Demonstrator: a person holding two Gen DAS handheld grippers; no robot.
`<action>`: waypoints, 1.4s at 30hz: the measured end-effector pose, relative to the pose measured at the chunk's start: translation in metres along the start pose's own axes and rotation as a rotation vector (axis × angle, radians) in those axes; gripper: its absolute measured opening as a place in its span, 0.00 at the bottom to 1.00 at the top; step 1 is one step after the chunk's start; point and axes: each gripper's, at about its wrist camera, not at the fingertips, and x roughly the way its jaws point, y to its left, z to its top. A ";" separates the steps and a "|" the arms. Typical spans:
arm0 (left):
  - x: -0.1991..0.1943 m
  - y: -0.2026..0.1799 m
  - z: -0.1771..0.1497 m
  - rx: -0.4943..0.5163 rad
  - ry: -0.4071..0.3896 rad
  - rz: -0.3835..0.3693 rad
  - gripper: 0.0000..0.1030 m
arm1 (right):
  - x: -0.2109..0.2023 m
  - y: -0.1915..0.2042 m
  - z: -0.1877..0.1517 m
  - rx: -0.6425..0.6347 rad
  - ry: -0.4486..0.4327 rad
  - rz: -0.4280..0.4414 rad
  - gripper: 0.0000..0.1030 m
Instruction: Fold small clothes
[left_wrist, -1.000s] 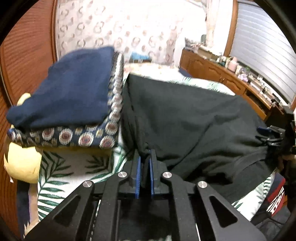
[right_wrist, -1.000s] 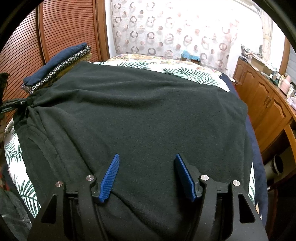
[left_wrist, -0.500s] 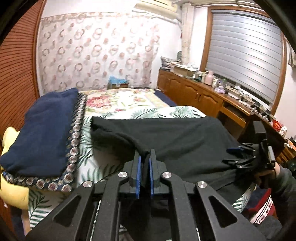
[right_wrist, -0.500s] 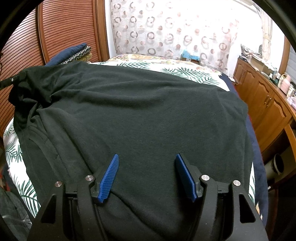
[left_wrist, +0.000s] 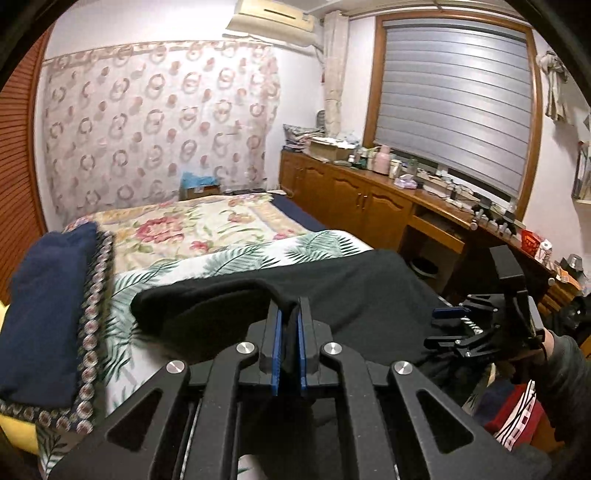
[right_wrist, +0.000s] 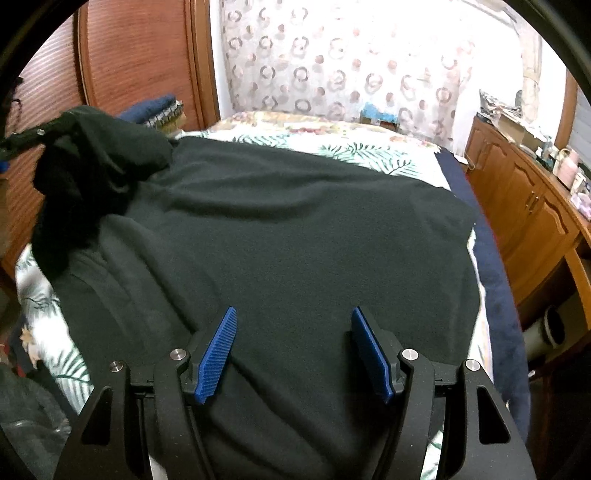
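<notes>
A black fleece garment (right_wrist: 295, 236) lies spread over the bed. My left gripper (left_wrist: 287, 321) is shut on its left edge and holds that part lifted off the bed; the raised bunch shows at far left in the right wrist view (right_wrist: 92, 158). The garment also shows in the left wrist view (left_wrist: 351, 288). My right gripper (right_wrist: 291, 332) is open, its blue pads (right_wrist: 218, 350) just above the garment's near edge. It also shows at the right of the left wrist view (left_wrist: 454, 321).
A stack of folded navy and patterned clothes (left_wrist: 48, 317) sits on the bed's left side by the wooden wardrobe (right_wrist: 136, 62). The leaf-print bedspread (left_wrist: 236, 258) lies beyond the garment. A wooden counter (left_wrist: 369, 199) with clutter runs along the right wall.
My left gripper has lifted the garment's left edge up off the bed and tilted upward. The right gripper has stayed open in the same place.
</notes>
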 end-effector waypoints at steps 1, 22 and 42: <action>0.002 -0.005 0.004 0.009 -0.003 -0.010 0.08 | -0.005 -0.001 -0.001 0.004 -0.009 -0.003 0.65; 0.041 -0.105 0.052 0.192 0.047 -0.183 0.14 | -0.051 0.007 -0.034 0.054 -0.096 -0.071 0.65; 0.032 -0.038 0.000 0.055 0.079 -0.028 0.74 | -0.039 0.027 -0.020 0.022 -0.099 0.009 0.65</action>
